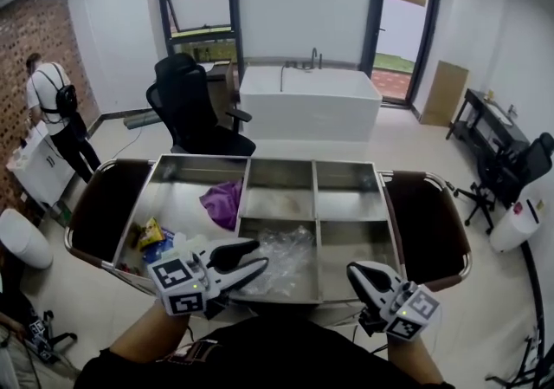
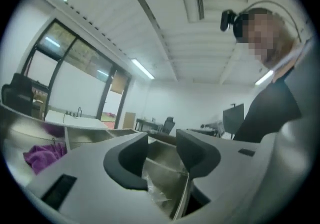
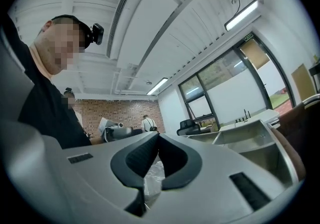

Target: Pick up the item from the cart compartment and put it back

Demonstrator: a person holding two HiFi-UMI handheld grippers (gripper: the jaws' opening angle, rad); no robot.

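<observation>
Plastic bag (image 1: 290, 255) in cart (image 1: 208, 158) compartment, left gripper (image 1: 259, 255) jaws apart

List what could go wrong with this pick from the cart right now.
1. The left tool stands open and empty by the edge of the clear plastic bag; the crumpled film may slip, or only a fold may be caught.
2. In the left gripper view a steel divider sits in line with the jaws, so they might close on it instead.
3. The right tool is shut, so it likely cannot steady the bag.
</observation>
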